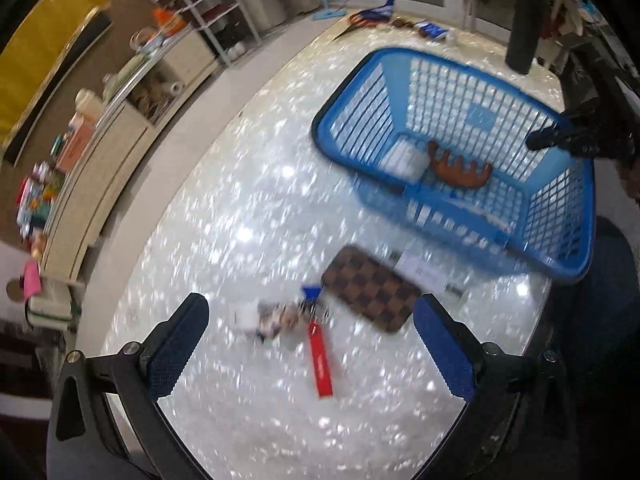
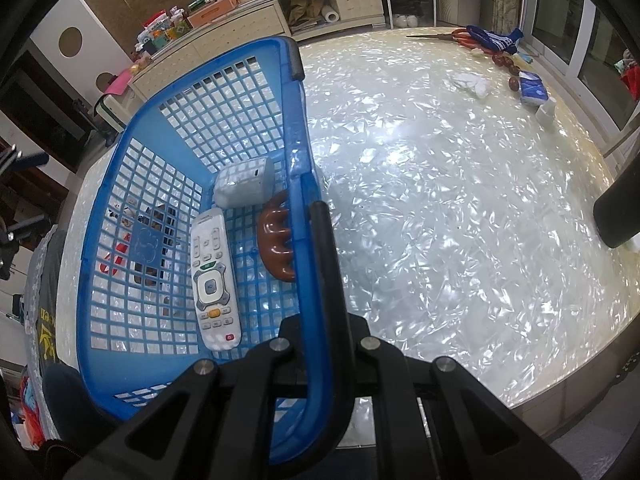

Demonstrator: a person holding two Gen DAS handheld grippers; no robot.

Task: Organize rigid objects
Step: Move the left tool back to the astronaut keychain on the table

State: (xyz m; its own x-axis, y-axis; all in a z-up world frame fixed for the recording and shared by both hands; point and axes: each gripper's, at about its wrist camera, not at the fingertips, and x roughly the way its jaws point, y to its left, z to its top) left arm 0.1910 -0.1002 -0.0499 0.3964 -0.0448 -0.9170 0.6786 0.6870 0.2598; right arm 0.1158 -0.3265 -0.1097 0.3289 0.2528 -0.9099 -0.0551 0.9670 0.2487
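A blue plastic basket (image 1: 560,208) stands on the shiny table. In the right wrist view the basket (image 2: 120,184) holds a white remote (image 2: 212,272), a white case (image 2: 244,186) and a brown claw-shaped piece (image 2: 276,240). My right gripper (image 2: 320,220) is shut on the basket's rim; it also shows in the left wrist view (image 1: 560,140). My left gripper (image 1: 312,340) is open above a red-tagged keychain (image 1: 320,356) with a small charm (image 1: 276,318). A brown checkered wallet (image 1: 372,288) lies beside it.
A white card (image 1: 428,272) lies by the wallet. A black cylinder (image 1: 524,32) stands behind the basket. Scissors (image 2: 460,36), a blue cloth (image 2: 492,40), a blue packet (image 2: 532,88) and small white items (image 2: 472,82) sit at the table's far edge. Cabinets line the wall.
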